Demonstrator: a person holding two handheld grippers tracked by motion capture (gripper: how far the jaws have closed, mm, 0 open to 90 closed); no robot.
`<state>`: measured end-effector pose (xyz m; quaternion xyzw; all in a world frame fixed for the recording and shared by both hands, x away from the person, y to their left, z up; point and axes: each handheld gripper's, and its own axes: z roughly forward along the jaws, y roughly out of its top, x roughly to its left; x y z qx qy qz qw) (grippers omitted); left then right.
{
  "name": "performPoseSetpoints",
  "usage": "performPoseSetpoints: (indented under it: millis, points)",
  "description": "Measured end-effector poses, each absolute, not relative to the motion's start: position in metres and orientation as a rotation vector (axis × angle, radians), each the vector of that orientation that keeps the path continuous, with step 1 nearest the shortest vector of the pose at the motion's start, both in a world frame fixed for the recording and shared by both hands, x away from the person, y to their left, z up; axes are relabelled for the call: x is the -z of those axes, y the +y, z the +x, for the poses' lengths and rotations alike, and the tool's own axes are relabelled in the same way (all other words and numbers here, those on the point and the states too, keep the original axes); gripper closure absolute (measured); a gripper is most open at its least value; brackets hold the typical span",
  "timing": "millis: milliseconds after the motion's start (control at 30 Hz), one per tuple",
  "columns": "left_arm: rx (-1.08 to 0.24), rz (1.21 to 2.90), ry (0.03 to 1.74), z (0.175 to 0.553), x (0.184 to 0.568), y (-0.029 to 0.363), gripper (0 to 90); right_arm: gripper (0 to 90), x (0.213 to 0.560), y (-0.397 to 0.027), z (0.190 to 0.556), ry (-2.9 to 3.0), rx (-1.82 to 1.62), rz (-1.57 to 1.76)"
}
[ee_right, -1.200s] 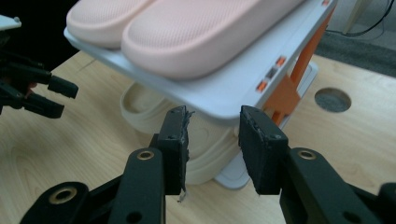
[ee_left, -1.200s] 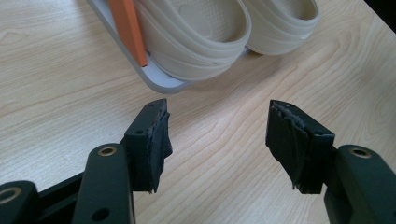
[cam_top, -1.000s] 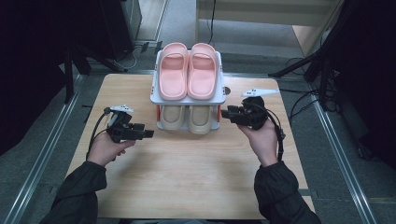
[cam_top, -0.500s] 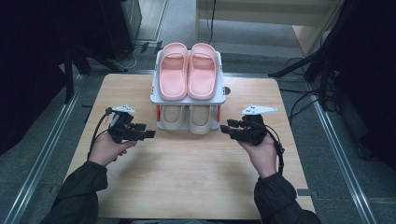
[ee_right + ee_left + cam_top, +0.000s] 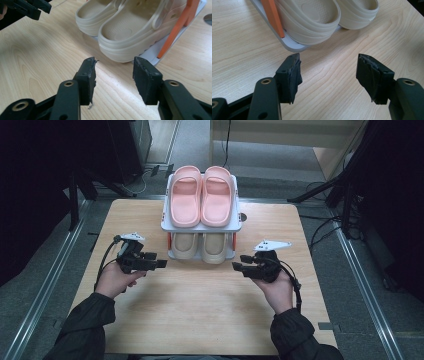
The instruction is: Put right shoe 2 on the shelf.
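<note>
While unlabelled, beige clogs (image 5: 130,32) face both open claws.

A light wooden table (image 5: 200,320) stands on grey floor (image 5: 280,160) between metal rails (image 5: 365,290), with dark stands (image 5: 345,190), cables and a pale wooden cabinet (image 5: 300,132) beyond.

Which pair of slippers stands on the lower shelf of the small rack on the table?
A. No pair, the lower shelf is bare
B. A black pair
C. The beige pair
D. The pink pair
C: the beige slippers sit on the lower shelf of the rack, under the upper shelf that carries the pink slippers.
</note>
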<state>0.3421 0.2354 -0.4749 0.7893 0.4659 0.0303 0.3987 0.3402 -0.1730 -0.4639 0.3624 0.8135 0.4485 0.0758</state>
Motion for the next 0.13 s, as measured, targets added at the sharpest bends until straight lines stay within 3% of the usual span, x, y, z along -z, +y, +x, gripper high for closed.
performPoseSetpoints:
  millis: [133]
  points:
    - [-0.073, 1.986, 1.191, 0.3420, 0.4739, 0.2372, 35.9, 51.1, 0.4643, -0.1700, 0.3384, 2.448, -1.339, 1.054]
